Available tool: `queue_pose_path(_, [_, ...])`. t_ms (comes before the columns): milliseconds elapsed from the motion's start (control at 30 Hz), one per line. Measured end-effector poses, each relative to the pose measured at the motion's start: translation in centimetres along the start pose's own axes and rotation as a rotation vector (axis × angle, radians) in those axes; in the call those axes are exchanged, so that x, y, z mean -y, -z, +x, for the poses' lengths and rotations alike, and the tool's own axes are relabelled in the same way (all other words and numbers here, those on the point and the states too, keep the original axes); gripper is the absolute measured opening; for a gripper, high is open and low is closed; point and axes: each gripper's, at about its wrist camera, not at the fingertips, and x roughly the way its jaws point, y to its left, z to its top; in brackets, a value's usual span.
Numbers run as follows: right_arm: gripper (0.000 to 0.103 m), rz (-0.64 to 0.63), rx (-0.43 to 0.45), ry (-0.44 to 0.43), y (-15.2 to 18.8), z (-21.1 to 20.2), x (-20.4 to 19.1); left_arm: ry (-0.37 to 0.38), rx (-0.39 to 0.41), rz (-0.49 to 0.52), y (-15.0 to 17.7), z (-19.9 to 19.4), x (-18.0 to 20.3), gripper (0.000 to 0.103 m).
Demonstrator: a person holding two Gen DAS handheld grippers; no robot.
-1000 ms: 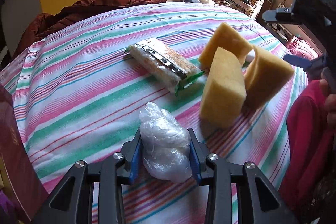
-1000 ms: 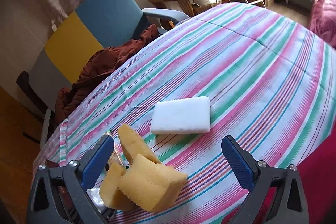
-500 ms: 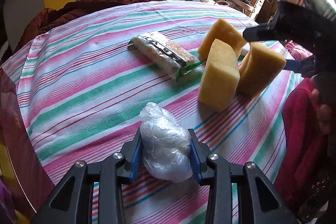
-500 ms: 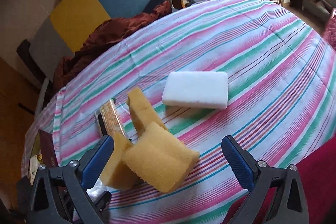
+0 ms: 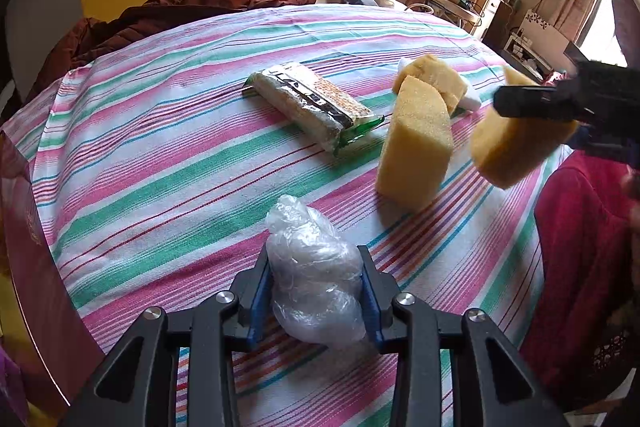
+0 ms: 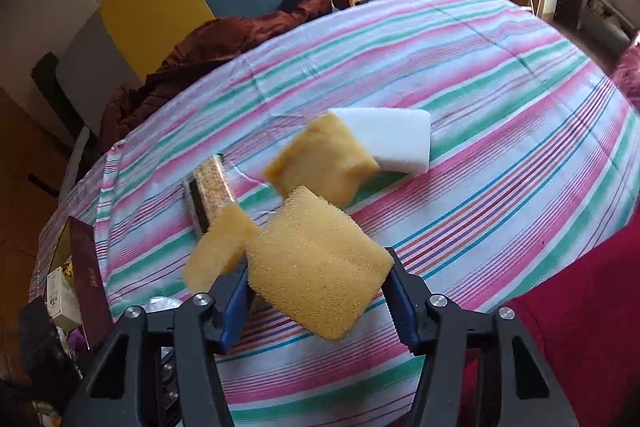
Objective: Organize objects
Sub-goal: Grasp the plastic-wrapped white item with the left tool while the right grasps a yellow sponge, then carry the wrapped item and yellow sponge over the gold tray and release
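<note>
Striped tablecloth [image 5: 160,155]: L gripper [image 5: 316,291] clamps plastic bag [image 5: 316,279]; R gripper [image 6: 320,287] closing on sponge [image 6: 316,267]

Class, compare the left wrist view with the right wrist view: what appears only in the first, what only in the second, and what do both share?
Only the left wrist view shows the left gripper shut on a crumpled clear plastic bag, and the snack packet at full length.

Only the right wrist view shows the white sponge nearly whole, and the maroon box with clutter at the table edge.

Both show the striped tablecloth, three yellow sponges, and one yellow sponge between the right gripper's fingers, which have just been closing on it.
</note>
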Motion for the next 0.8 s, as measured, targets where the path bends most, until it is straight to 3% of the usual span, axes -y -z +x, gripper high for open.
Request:
queue_pose_path(167, [0.060, -0.060, 0.046, -0.048, 1.3, -2.6, -1.1, -0.022, 0.011, -0.004, 0.4, -1.5, 0.3, 0.037])
queue_pose_path(500, [0.060, -0.151, 0.125, -0.112, 2.1, -5.9, -4.0, -0.093, 0.198, 0.003, 0.6, -9.0, 0.0, 0.037])
queue_pose_path(800, [0.061, -0.240, 0.116, -0.187, 2.4, -6.3, -8.3, -0.163, 0.278, -0.063, 1.3, -13.5, -2.7, 0.037])
